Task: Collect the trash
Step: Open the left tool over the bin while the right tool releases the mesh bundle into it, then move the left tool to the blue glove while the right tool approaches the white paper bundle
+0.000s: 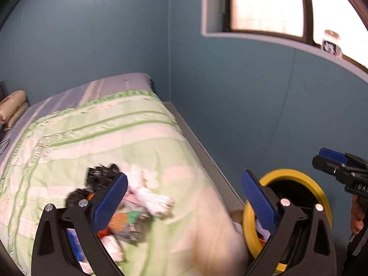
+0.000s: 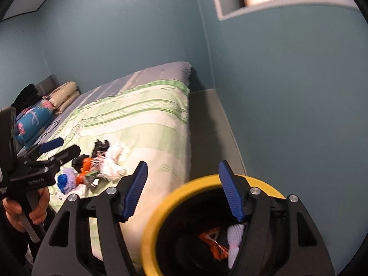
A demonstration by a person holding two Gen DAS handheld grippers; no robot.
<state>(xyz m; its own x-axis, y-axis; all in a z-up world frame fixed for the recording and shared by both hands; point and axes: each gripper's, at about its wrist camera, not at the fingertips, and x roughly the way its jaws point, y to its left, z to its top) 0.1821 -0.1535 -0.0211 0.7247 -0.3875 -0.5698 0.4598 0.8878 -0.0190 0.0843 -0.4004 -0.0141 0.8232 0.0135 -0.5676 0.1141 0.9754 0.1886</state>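
Note:
A pile of trash lies on the green striped quilt: white crumpled paper, orange and black wrappers, a blue and lilac lump. It also shows in the left wrist view. A bin with a yellow rim stands by the bed's edge; orange and white scraps lie inside. My right gripper is open and empty above the bin's rim. My left gripper is open and empty, just above the pile's right side; it also shows in the right wrist view.
The bed sits in a corner of teal walls. Pillows and a blue floral cushion lie at the head. A jar stands on the window sill. A grey ledge runs between bed and wall.

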